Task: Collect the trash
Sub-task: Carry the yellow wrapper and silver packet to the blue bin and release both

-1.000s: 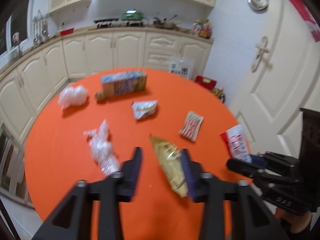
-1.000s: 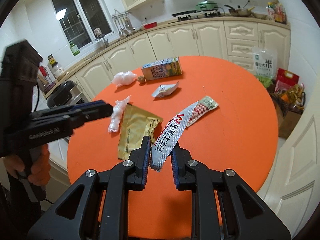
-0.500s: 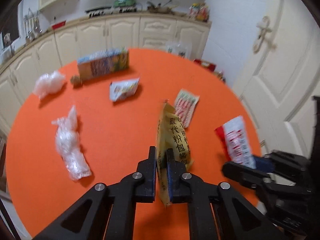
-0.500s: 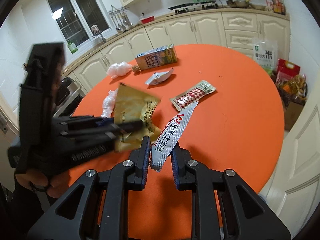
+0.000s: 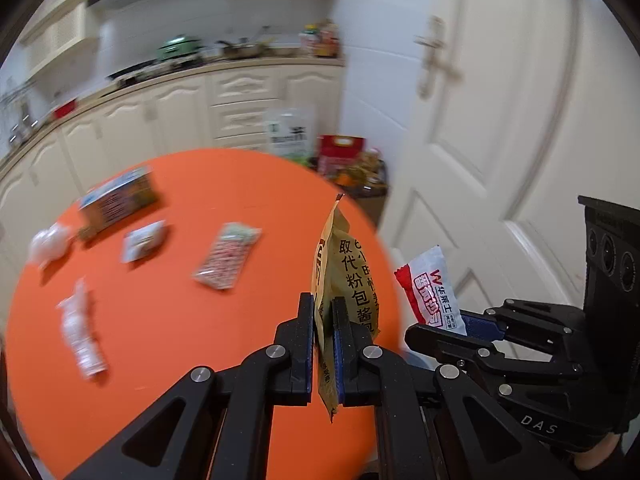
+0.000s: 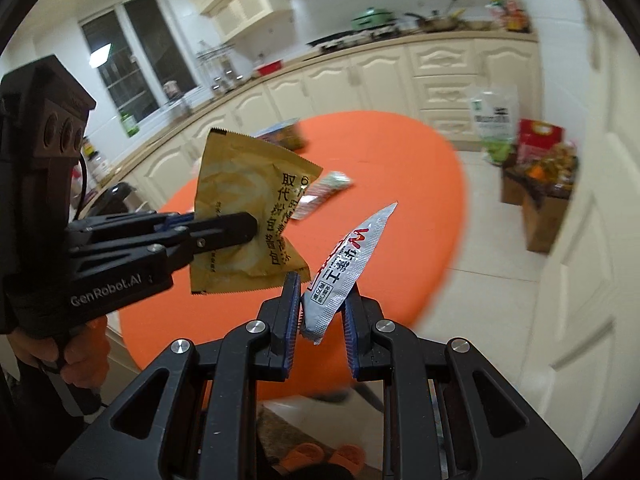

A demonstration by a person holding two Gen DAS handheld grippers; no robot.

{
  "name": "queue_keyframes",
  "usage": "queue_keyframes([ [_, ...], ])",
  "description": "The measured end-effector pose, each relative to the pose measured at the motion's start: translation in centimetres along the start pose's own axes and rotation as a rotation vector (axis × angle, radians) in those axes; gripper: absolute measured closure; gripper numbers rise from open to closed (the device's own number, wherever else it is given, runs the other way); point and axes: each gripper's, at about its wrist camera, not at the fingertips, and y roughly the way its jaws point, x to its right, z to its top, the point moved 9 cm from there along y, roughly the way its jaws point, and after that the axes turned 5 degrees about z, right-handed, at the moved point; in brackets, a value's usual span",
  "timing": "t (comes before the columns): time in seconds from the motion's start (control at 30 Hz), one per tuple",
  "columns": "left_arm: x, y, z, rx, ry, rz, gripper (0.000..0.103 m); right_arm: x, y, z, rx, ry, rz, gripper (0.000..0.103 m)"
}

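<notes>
My left gripper (image 5: 323, 312) is shut on a yellow-brown sauce packet (image 5: 352, 276) and holds it up above the near right edge of the round orange table (image 5: 180, 320). The same packet (image 6: 244, 216) shows in the right wrist view, clamped in the left gripper (image 6: 250, 228). My right gripper (image 6: 320, 300) is shut on a silver-and-red sachet (image 6: 346, 264), held beyond the table edge over the floor. That sachet (image 5: 432, 292) and the right gripper (image 5: 416, 334) also show in the left wrist view.
On the table lie a red-striped packet (image 5: 228, 258), a small white wrapper (image 5: 142, 240), a carton (image 5: 118, 202), a crumpled plastic wrap (image 5: 80, 332) and a white plastic ball (image 5: 50, 244). Bags and a box (image 6: 536, 164) stand on the floor by the white door (image 5: 500, 120).
My left gripper closed on the yellow-brown packet and lifted it off the table. Both grippers have swung right, toward the table edge and the door.
</notes>
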Motion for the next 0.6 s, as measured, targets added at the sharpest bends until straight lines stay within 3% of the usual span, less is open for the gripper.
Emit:
queue_keyframes([
  [0.3,10.4,4.9,-0.6,-0.063,0.167,-0.103,0.099,8.6,-5.8,-4.0,0.005,0.108,-0.162,0.084],
  [0.6,15.9,11.8,-1.0,-0.172,0.248,-0.134,0.099,15.3,-5.8,-7.1,-0.026,0.225,-0.207,0.074],
])
